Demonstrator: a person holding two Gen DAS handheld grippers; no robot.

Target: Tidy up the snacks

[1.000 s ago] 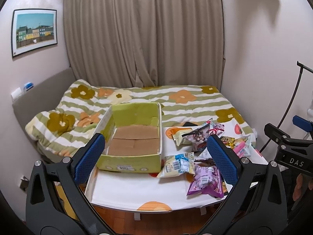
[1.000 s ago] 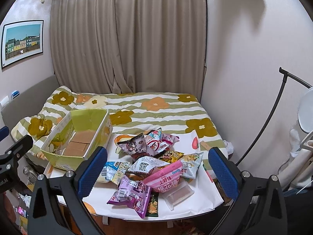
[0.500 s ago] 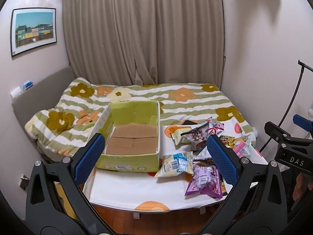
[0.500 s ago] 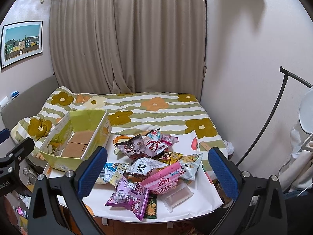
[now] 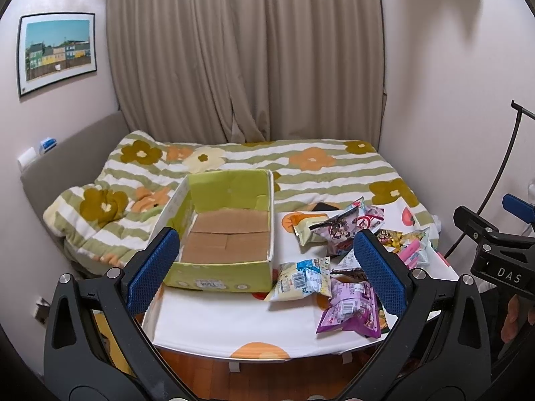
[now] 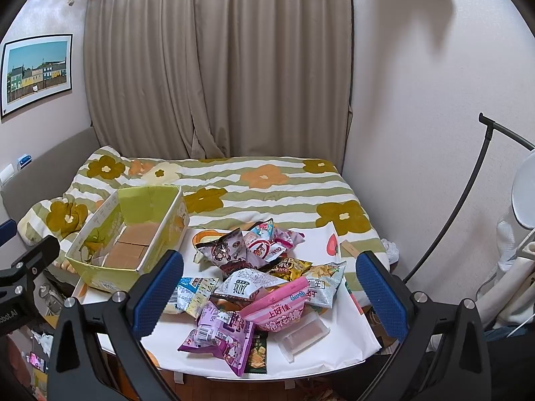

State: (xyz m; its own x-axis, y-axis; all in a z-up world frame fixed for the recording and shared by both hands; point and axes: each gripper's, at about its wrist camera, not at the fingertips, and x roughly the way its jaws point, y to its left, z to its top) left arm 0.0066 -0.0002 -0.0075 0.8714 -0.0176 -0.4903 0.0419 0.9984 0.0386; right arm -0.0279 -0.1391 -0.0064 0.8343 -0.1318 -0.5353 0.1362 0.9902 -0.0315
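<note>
A: Change since a second ago?

B: Small. Both views have drifted slightly; the snack packets (image 6: pixel 257 287) are untouched. The left gripper (image 5: pixel 267 267) and right gripper (image 6: pixel 271 287) hang spread wide, empty. Sorting has not begun.

A: The green box (image 5: pixel 224 234)?

B: On the table (image 5: pixel 217 320), left of the pile, mouth up, long axis running toward the bed (image 5: pixel 317 170).

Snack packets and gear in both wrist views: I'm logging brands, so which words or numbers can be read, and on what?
"上好佳" and "棉花糖", with a small "Lorvia"-like logo: pink packet.
"DAS": black right gripper body.
"obot.AI", cut off: black left gripper body.
"Oishi", small: red and white packet.
Box sticker and packet barcodes: digits too blurred to read.
</note>
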